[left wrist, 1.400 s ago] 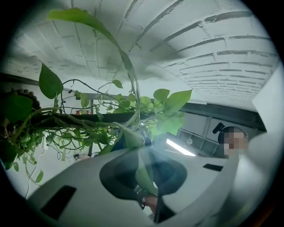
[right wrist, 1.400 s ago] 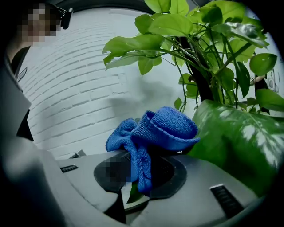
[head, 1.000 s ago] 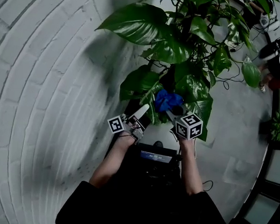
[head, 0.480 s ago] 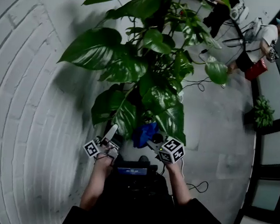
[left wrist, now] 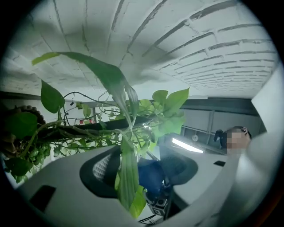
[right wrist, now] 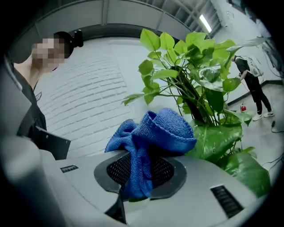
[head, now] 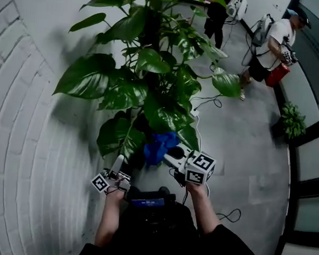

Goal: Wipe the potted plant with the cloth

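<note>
The potted plant (head: 152,60) has large glossy green leaves and stands against the white brick wall. A crumpled blue cloth (head: 159,144) sits under its lower leaves, with my right gripper (head: 167,154) shut on it. In the right gripper view the cloth (right wrist: 155,128) bulges out above the right gripper (right wrist: 140,170), close to a big leaf (right wrist: 217,137). My left gripper (head: 117,162) is lower left, beside a low leaf (head: 116,138). Its jaws are opening. In the left gripper view a narrow hanging leaf (left wrist: 128,177) passes between the jaws of the left gripper (left wrist: 137,170) without being pressed.
The curved white brick wall (head: 30,144) fills the left. A person (head: 270,42) stands at the far right back. A small potted plant (head: 292,119) is by the dark window frame. A cable (head: 227,214) lies on the grey floor. A black device (head: 147,201) hangs at my chest.
My right gripper has lifted with the blue cloth towards the lower leaves. My left gripper stays low by its leaf. The head view has tilted up, showing more of the plant.
</note>
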Demonstrator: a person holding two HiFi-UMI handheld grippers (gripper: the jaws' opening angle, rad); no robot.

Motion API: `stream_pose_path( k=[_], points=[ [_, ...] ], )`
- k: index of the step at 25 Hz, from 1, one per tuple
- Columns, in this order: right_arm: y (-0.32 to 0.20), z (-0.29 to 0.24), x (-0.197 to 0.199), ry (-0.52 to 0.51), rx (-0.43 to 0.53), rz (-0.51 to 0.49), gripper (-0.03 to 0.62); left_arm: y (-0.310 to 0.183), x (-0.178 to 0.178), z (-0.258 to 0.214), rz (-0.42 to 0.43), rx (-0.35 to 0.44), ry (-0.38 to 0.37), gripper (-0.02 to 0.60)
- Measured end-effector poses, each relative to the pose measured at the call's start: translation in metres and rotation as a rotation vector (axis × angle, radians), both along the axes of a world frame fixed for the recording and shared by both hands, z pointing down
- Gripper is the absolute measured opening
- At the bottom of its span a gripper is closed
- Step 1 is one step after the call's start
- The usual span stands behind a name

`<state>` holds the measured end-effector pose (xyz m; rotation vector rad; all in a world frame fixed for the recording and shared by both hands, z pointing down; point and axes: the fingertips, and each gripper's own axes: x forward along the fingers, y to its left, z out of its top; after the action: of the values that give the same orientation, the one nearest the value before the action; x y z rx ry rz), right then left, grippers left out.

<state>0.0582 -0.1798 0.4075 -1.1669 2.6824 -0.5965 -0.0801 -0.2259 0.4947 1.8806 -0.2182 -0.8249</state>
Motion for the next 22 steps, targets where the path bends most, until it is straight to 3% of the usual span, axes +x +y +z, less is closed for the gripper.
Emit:
stream_pose_path(
  k=[3,7,16,22],
  points=[
    [-0.005,-0.005,-0.006,-0.046,-0.01,0.03,0.107,0.011,-0.013,0.014,-0.036,-0.028,-0.027,0.31],
    [-0.03,-0.018,-0.013,-0.035,0.027,0.057,0.107,-0.007,-0.017,0.022,-0.038,-0.037,-0.018,0.327],
    [-0.08,0.031,-0.086,0.074,-0.055,-0.065,0.107,-0.009,-0.013,0.006,0.015,-0.022,0.072,0.328],
    [-0.076,0.077,-0.117,0.149,-0.145,-0.148,0.107,-0.006,-0.01,0.003,0.033,-0.034,0.11,0.328]
  ],
)
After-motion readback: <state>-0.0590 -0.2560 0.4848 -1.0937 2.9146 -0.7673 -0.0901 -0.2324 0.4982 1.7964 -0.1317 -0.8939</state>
